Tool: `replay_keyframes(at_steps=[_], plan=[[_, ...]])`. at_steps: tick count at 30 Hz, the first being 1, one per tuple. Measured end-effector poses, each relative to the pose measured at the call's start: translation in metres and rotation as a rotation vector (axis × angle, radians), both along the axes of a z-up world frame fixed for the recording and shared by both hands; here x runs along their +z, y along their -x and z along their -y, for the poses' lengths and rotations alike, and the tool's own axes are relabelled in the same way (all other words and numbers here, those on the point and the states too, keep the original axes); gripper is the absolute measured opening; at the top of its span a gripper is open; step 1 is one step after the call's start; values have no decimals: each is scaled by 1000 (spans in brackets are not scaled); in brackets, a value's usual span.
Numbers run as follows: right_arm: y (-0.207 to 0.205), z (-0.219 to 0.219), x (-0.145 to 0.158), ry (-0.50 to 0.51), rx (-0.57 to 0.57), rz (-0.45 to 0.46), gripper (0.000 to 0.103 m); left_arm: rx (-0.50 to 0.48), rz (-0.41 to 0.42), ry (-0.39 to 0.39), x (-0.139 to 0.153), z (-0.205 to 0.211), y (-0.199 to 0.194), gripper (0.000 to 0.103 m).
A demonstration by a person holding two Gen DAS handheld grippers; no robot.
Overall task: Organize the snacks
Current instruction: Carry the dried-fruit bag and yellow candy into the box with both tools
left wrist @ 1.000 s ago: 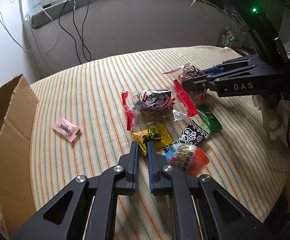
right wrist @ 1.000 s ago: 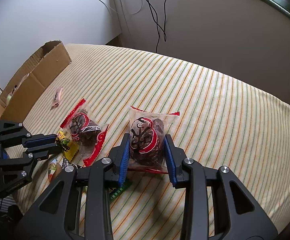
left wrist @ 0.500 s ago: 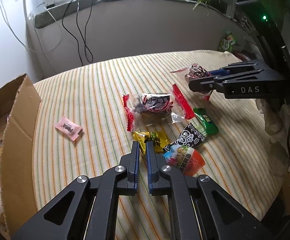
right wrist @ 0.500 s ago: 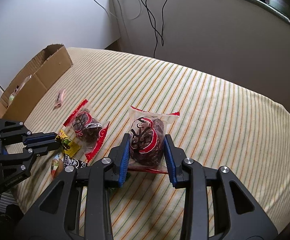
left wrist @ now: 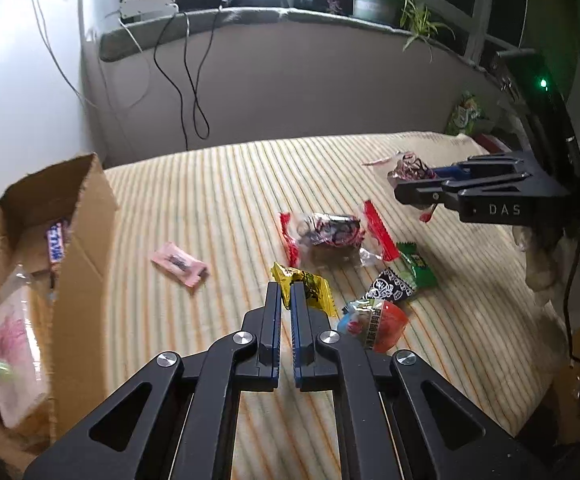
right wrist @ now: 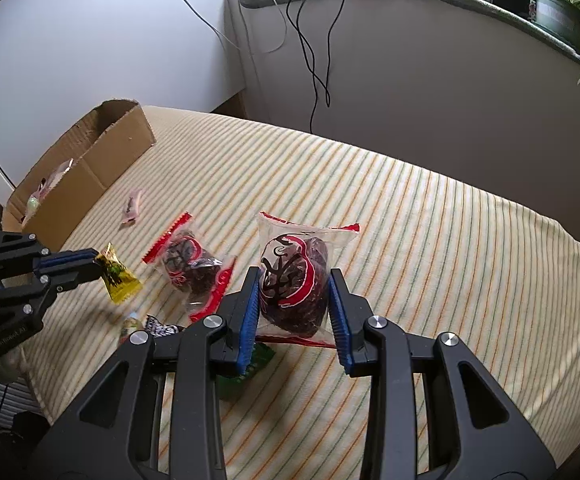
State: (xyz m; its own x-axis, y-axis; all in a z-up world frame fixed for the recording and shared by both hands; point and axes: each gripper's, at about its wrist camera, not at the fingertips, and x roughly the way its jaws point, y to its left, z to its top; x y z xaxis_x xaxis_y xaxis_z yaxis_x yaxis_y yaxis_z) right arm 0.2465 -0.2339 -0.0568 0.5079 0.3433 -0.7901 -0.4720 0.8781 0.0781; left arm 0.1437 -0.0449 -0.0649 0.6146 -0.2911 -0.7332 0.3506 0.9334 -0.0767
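Left gripper fingers apparently pinch the yellow candy packet.

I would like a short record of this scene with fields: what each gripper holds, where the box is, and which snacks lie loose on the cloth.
left gripper: shut on yellow packet, lifted off the cloth
right gripper: shut on clear red-printed bag with dark contents
cardboard box: open, at the left edge of the striped cloth, some snacks inside
loose snacks: pink packet, second red-printed bag, green packet, black-and-white packet, orange-blue packet
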Motion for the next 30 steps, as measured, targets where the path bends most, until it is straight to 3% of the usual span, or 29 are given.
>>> replay_keyframes(at_steps=[14,30], plan=[[10,-62,50,-31,112,86,34,184,142,54,56,-87,16,3],[-4,-182,58,-31,275,96,34,382,157,56,53,-179,24,3]])
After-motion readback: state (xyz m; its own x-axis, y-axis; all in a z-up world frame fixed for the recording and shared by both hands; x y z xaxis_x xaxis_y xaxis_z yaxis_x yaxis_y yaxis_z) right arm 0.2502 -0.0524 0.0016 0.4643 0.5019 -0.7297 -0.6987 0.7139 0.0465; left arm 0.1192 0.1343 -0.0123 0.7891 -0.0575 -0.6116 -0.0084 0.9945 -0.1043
